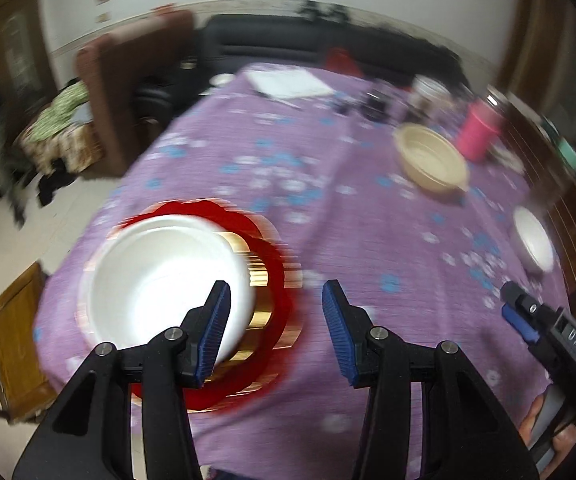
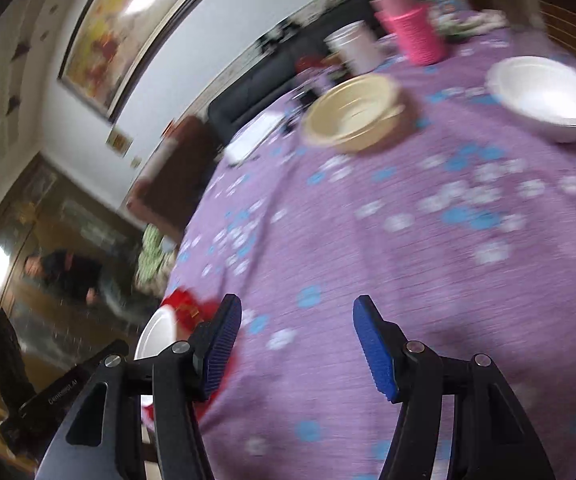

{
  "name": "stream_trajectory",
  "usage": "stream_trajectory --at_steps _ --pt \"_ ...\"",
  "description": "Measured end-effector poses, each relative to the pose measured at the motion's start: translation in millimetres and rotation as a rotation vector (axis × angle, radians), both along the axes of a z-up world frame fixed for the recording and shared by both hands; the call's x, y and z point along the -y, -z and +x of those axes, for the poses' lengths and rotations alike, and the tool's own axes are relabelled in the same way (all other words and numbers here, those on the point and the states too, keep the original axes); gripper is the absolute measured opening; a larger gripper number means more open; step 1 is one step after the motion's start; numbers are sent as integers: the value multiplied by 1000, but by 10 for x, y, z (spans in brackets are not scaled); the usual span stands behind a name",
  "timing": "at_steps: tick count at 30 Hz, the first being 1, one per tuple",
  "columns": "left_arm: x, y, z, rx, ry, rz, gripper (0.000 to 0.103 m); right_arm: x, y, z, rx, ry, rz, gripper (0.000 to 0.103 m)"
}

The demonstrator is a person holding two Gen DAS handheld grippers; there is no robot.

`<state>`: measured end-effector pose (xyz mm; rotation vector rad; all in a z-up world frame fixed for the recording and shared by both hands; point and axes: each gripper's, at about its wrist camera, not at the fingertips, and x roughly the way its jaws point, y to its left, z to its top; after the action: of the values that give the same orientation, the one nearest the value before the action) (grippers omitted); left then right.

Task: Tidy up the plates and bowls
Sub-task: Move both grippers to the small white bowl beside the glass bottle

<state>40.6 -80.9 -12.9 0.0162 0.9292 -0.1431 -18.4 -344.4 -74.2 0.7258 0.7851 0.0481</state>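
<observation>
The left claw, black-armed with ribbed blue rubber pads, stands apart over the purple floral tablecloth with nothing between its pads. Just beyond its left pad, near the counter's near-left edge, a smooth white round bowl sits inside a scalloped red plate with a gold band, both smeared by motion blur. The pad overlaps the bowl's rim in the view; whether it touches cannot be told.

The right claw, of the same black and blue make, is also parted and empty, hanging over bare cloth. At its left the red plate and white bowl peek from behind the pad at the counter's edge, and the other tool's black body shows beyond.

Toward the far right of the counter rests a shallow cream-coloured bowl with a small rim tab, well apart from the red plate. A second white bowl lies near the right edge. Behind the cream bowl stand a ribbed pink cylindrical flask with a metal cap and a pale round container. A flat white sheet lies at the far edge, before a dark sofa.
</observation>
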Motion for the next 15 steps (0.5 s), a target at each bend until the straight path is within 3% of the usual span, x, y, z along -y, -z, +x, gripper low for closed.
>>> stream_trajectory --at_steps 10,15 --pt "1602 222 72 -95 301 85 46 1456 91 -580 -16 286 -21 61" --pt "2151 218 199 -108 367 101 46 1994 37 -635 0 366 -22 61"
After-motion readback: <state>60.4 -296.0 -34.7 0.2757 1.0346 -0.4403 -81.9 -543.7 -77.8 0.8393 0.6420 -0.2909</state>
